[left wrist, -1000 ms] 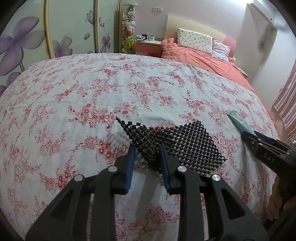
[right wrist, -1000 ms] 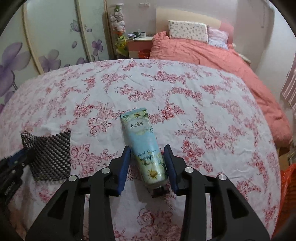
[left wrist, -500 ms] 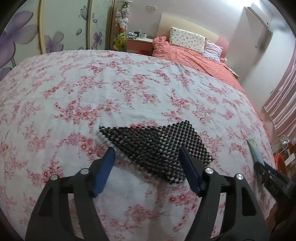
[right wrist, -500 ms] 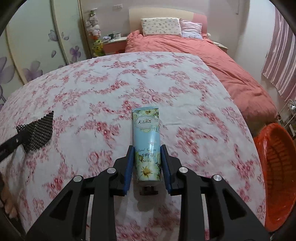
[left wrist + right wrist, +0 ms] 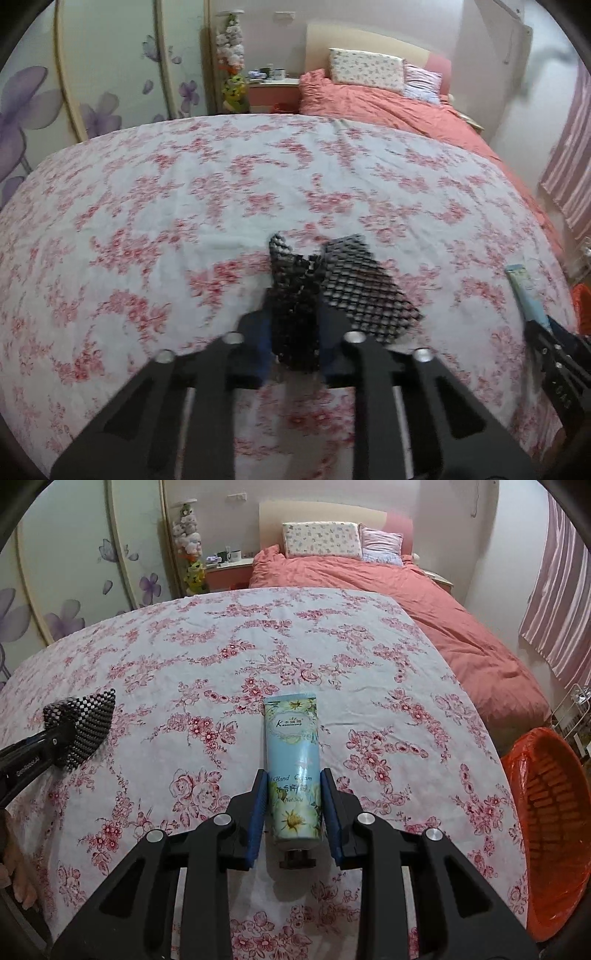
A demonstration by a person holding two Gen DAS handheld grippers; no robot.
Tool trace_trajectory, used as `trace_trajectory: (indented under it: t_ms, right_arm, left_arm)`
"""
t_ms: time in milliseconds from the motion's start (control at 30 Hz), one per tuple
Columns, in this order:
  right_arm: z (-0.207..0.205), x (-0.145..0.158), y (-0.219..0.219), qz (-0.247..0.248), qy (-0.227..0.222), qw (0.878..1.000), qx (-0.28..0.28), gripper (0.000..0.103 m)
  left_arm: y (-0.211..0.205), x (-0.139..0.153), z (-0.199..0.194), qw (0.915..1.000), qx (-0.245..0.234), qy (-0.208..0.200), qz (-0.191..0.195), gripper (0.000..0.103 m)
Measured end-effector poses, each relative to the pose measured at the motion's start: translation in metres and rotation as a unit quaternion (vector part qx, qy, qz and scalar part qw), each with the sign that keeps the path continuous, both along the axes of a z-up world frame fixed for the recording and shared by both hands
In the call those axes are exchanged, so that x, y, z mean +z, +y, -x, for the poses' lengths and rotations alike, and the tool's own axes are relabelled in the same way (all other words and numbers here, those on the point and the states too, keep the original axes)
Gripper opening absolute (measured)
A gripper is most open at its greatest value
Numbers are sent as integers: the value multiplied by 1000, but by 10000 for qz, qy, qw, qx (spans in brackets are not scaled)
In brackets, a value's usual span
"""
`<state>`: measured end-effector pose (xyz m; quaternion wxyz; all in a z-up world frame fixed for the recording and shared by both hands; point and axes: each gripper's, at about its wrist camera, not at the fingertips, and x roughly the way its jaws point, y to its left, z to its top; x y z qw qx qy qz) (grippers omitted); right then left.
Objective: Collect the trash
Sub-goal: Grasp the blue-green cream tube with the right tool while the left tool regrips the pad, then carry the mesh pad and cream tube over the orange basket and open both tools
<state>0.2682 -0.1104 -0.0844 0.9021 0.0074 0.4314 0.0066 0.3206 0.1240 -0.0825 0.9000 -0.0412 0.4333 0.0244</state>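
My left gripper (image 5: 293, 325) is shut on a black mesh mat (image 5: 354, 284), bunched between the fingers and lifted off the floral bedspread (image 5: 184, 206). In the right wrist view the mat (image 5: 88, 727) hangs from the left gripper at the far left. My right gripper (image 5: 293, 797) is shut on a light blue hand cream tube (image 5: 293, 753), cap end toward me, held above the bedspread (image 5: 221, 646). The tube (image 5: 524, 291) and the right gripper also show at the right edge of the left wrist view.
An orange basket (image 5: 550, 834) stands on the floor beyond the bed's right edge. A second bed with a coral quilt (image 5: 406, 602) lies behind. A wardrobe with flower prints (image 5: 74, 572) is on the left, a nightstand (image 5: 229, 568) at the back.
My left gripper opened wide, then closed again on the mesh mat and bunched it up. My right gripper closed on the tube and lifted it; the orange basket came into view.
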Motion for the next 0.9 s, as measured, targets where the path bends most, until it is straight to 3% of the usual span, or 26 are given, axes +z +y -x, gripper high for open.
trace_trajectory:
  t_ms: [167, 633, 900]
  right_arm:
    - [14, 10, -15, -234, -165, 9995, -111, 29]
    - [66, 75, -42, -510, -1057, 9924, -371, 29]
    - [98, 100, -59, -579, -1493, 9856, -535, 29]
  left_arm:
    - [2, 19, 12, 9988, -181, -296, 349, 12]
    - [-34, 95, 58, 9921, -526, -1058, 420, 12]
    - [-66, 121, 88, 9860, -878, -1341, 463, 12]
